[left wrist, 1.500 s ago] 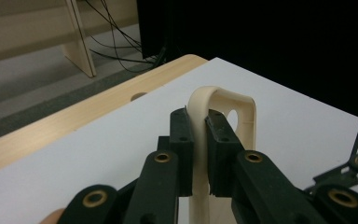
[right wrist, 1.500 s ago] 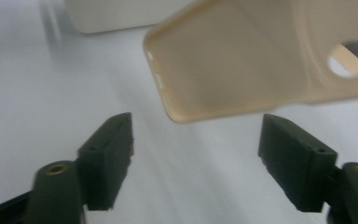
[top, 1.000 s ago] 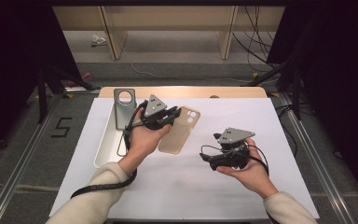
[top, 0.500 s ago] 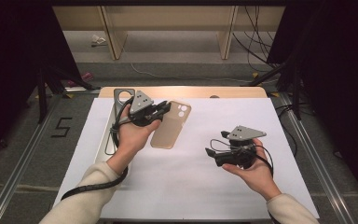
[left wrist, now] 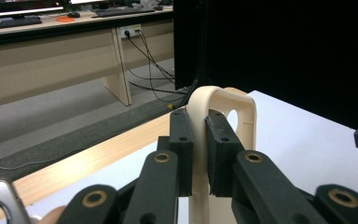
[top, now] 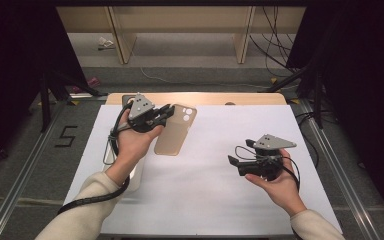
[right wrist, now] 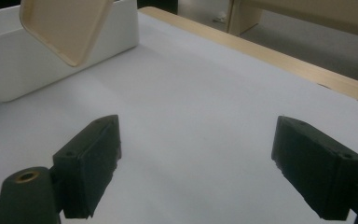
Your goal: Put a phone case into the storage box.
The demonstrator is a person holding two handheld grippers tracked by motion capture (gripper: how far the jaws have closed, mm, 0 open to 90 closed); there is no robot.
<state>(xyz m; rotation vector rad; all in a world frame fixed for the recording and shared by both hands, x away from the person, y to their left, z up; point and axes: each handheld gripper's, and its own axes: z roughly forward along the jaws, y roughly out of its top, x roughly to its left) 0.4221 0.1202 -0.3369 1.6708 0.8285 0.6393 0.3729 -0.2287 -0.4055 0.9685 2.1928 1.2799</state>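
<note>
High view: the left gripper (top: 167,112) pinches a beige phone case (top: 176,130) by its edge, lifted over the white mat (top: 220,175); the right gripper (top: 232,161) idles nearby.

Left gripper view: pads clamp the case's thin wall (light, flexible, likely slippery; hold near the rim).

Right gripper view: jaws wide apart, empty, the case ahead.

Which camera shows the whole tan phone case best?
The high view: the phone case shows nearly whole, with its camera hole, held above the white mat by the left tool. The left gripper view shows just its pinched edge. The right gripper view shows one corner.
</note>
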